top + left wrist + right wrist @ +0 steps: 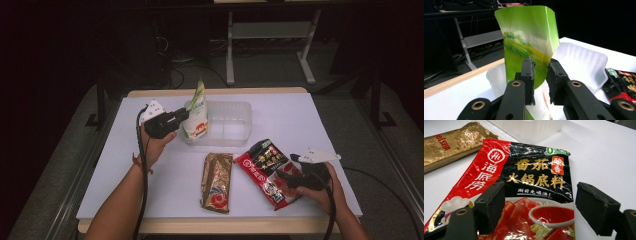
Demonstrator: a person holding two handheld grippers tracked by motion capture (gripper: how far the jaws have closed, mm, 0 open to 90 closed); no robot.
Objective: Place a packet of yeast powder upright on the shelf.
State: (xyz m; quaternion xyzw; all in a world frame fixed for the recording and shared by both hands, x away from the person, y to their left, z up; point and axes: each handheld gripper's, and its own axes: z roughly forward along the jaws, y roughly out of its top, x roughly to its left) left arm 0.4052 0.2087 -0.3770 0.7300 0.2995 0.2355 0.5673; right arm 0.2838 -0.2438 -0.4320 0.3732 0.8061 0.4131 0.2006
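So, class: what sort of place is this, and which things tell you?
Probably a lab or test workspace, not a kitchen: a white-topped table holding food packets, bare desk frames behind, and cables on the dark floor.

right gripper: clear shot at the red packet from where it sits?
Probably yes. The right gripper is open, jaws straddling the near end of the red packet, which lies flat on the table with nothing on top.

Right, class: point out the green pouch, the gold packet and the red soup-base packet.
green pouch (529, 37): left gripper view, its upper printed face.
gold packet (217, 182): high view, its middle.
red soup-base packet (534, 177): right gripper view, the black lettered panel.
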